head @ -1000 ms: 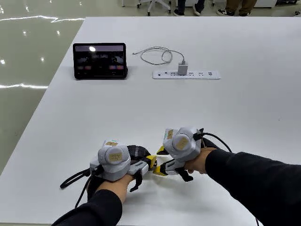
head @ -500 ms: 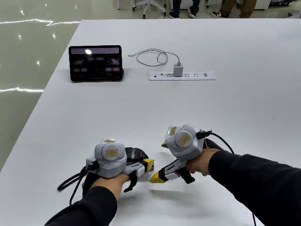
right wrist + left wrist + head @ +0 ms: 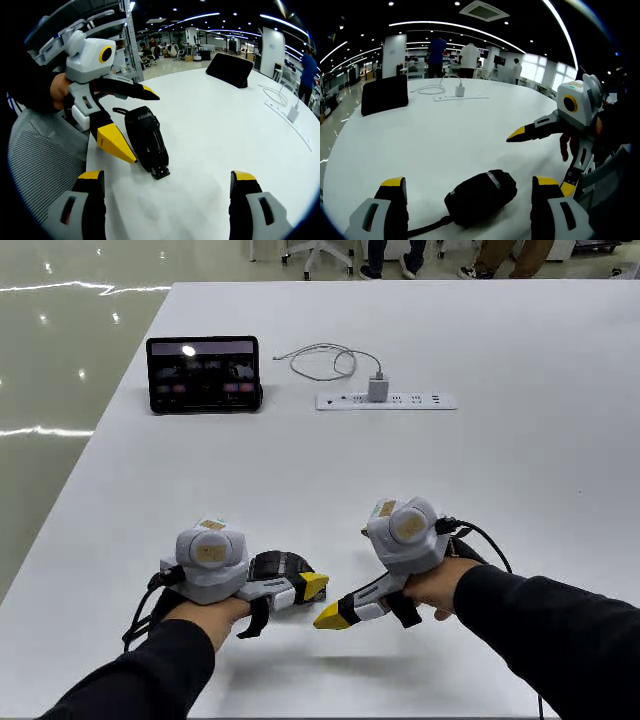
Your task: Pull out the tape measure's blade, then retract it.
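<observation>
The black tape measure lies on the white table with no blade showing. In the left gripper view the tape measure sits between my left gripper's wide-apart jaws, and neither jaw presses on it. My left gripper is open around it. My right gripper is open with nothing in it, its yellow tip just right of the tape. From the right gripper, the tape measure lies ahead, its front end towards me. The left gripper flanks it.
A dark tablet stands at the back left. A white power strip with a plugged charger and a coiled cable lies behind the middle. The table's left edge drops to a glossy floor. People stand far off.
My right gripper has drawn back to the right, away from the tape measure's end. The left gripper and tape have shifted slightly left. The gap between the grippers has widened.
</observation>
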`<state>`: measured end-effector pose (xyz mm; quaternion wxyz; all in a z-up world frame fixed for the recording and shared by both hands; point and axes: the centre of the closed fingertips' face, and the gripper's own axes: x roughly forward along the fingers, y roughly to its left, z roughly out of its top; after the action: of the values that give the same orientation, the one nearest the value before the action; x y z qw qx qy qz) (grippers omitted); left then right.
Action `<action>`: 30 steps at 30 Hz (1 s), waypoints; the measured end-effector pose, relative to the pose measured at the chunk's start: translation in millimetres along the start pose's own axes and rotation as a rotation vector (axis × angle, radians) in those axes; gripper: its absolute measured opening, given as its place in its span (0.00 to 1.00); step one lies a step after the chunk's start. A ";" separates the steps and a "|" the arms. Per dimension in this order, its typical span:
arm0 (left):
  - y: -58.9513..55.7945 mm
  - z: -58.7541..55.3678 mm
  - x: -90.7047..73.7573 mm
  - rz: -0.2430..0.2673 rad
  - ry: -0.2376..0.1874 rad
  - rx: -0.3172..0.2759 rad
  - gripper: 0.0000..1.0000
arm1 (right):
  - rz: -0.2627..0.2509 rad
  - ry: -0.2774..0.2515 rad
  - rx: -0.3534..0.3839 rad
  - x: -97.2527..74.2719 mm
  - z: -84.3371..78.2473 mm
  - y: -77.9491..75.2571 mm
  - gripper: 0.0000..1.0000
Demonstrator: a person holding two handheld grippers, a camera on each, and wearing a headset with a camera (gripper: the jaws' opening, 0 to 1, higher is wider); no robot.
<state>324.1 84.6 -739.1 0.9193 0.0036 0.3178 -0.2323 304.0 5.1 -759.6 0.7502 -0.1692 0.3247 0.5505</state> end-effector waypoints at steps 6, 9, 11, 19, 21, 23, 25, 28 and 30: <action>3.3 -9.2 -5.3 -0.066 0.041 0.111 1.00 | -0.019 -0.019 -0.001 -10.2 -0.7 -3.2 1.00; 2.3 -8.3 -8.8 -0.091 0.027 0.121 1.00 | -0.033 -0.037 -0.001 -18.0 -1.6 -5.4 1.00; 4.2 -8.8 -10.6 -0.099 0.027 0.143 1.00 | -0.039 -0.047 0.014 -23.8 -3.9 -7.0 1.00; 10.7 -12.3 -22.8 -0.128 0.045 0.177 1.00 | -0.099 -0.088 0.063 -51.7 -20.4 -22.0 1.00; 11.7 -10.4 -26.6 -0.142 0.025 0.172 1.00 | -0.110 -0.098 0.086 -59.6 -26.3 -24.7 1.00; 14.9 -10.9 -29.0 -0.149 0.021 0.161 1.00 | -0.115 -0.107 0.098 -67.8 -33.5 -25.6 1.00; 18.9 -13.9 -30.4 -0.148 0.030 0.159 1.00 | -0.115 -0.108 0.106 -75.0 -43.3 -25.1 1.00; 27.1 -20.5 -32.9 -0.143 0.052 0.130 1.00 | -0.130 -0.103 0.130 -85.3 -59.8 -25.7 1.00; 31.9 -22.3 -35.2 -0.134 0.053 0.128 1.00 | -0.138 -0.090 0.139 -90.9 -72.7 -25.9 1.00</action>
<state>300.5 131.5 -740.7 0.8908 0.0472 0.3260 -0.3131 289.8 -113.2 -754.3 0.8100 -0.1139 0.3156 0.4810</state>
